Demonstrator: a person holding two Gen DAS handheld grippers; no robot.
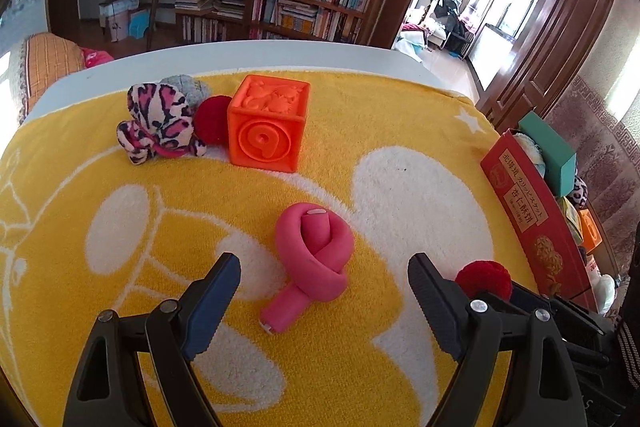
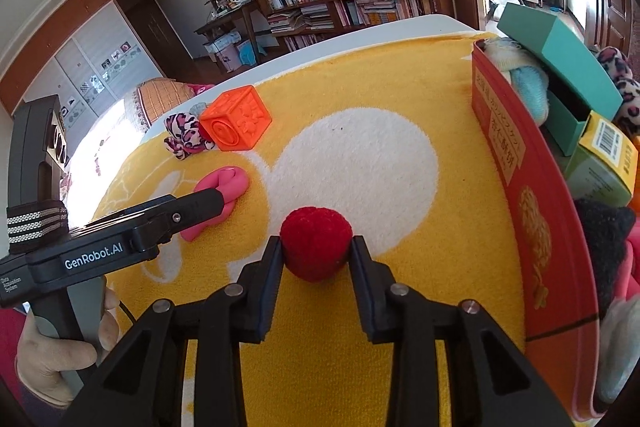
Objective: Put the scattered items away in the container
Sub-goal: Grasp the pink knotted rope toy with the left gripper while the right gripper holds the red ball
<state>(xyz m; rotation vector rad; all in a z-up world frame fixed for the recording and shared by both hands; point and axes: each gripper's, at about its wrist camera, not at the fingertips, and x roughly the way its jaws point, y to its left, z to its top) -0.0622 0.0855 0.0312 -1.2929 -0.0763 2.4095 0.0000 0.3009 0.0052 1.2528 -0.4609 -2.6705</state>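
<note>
Right tool (image 2: 316, 253) clamped on red pompom (image 2: 316, 243), red container (image 2: 536, 195) just to its right. Left tool (image 1: 324, 291) spread wide, pink knot toy (image 1: 314, 259) between its fingers on yellow towel (image 1: 360, 131).

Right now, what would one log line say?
left gripper: open over pink knotted toy | right gripper: jaws touching red pom-pom | red box: partly filled

"GenRobot.AI" stands in white on the black left gripper (image 2: 208, 203), lower left of the right wrist view. The red box (image 2: 536, 195) carries gold Chinese characters, too distorted to read surely.
</note>
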